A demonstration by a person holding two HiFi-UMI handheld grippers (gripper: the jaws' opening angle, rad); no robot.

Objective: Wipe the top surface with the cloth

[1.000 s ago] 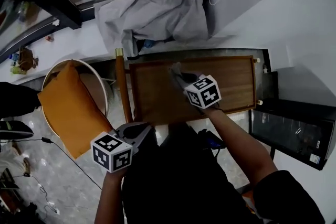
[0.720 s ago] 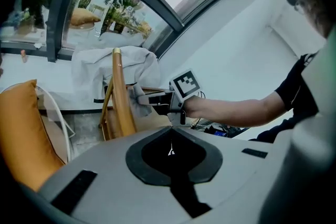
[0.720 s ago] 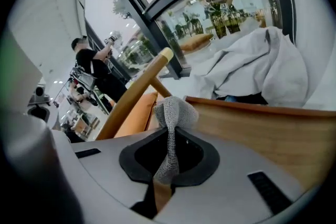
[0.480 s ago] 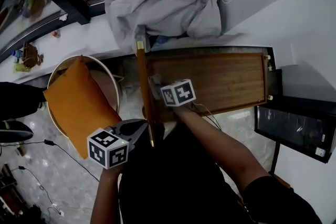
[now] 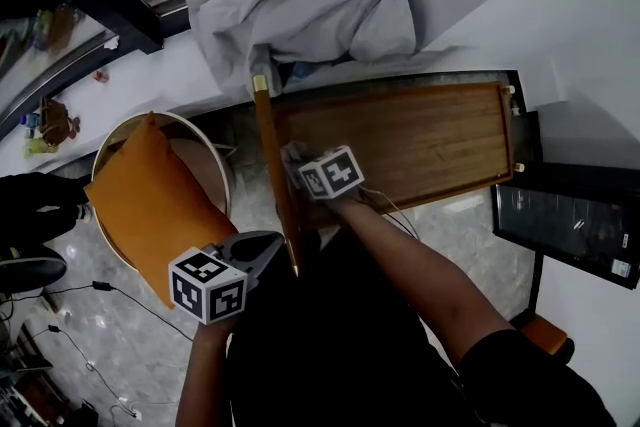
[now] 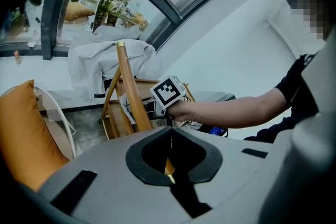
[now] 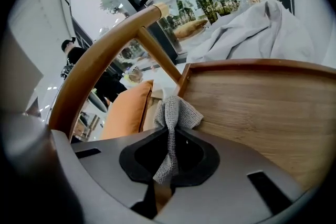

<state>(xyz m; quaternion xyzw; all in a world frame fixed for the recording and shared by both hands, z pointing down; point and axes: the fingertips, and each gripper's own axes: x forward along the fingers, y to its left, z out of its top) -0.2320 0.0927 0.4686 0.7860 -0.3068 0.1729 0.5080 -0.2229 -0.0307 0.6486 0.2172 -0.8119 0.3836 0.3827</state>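
Note:
The wooden top (image 5: pixel 410 140) is a long brown board with a low rim. My right gripper (image 5: pixel 298 162) is at its left end, shut on a small grey cloth (image 5: pixel 291 153). In the right gripper view the cloth (image 7: pixel 177 112) hangs pinched between the jaws, bunched over the board's near corner (image 7: pixel 262 113). A wooden rail (image 5: pixel 273 175) with brass-coloured ends runs down beside that end. My left gripper (image 5: pixel 262 250) is low, just left of the rail's bottom end, jaws shut. Its own view shows the rail's brass-coloured tip (image 6: pixel 168 168) through the gap behind the fingertips.
A crumpled grey-white sheet (image 5: pixel 310 10) lies on the ledge behind the board. An orange cushion (image 5: pixel 150 205) rests in a round white chair (image 5: pixel 112 140) at the left. A black box (image 5: pixel 570 230) stands at the right. Cables lie on the floor (image 5: pixel 100 345).
My right gripper has carried the cloth from the middle of the board to its left end, then stayed nearly still. The left gripper has kept its place.

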